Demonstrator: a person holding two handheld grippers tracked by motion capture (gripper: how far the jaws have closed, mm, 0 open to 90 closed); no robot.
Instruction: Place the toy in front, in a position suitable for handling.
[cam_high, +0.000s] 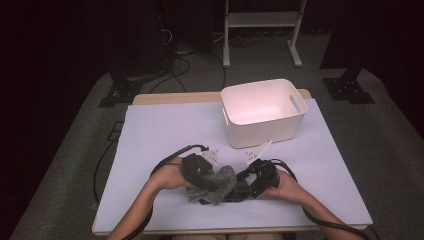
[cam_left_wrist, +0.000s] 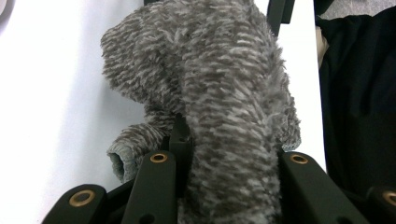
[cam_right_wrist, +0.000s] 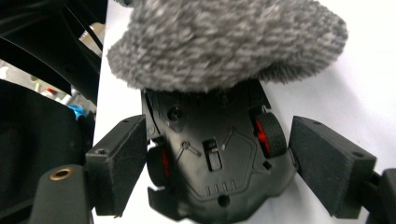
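Note:
A grey fuzzy sock (cam_high: 216, 184) lies bunched near the table's front edge, between the two hands. My left gripper (cam_left_wrist: 229, 154) is shut on it, and the fabric (cam_left_wrist: 210, 70) bulges up out of the jaws. Under the sock's far end lies a black toy car (cam_right_wrist: 205, 126), belly up, showing red wheel hubs. The sock (cam_right_wrist: 224, 42) drapes over one end of the car. My right gripper (cam_right_wrist: 217, 161) is open, with one pad on each side of the car body and small gaps showing. In the high view the right gripper (cam_high: 242, 189) comes in from the right towards the left gripper (cam_high: 210, 180).
A white plastic bin (cam_high: 265, 131) with cut-out handles stands at the back right of the pale mat (cam_high: 165, 130). Cables trail from both grippers along the forearms. Dark stands and a white frame sit on the floor behind the table.

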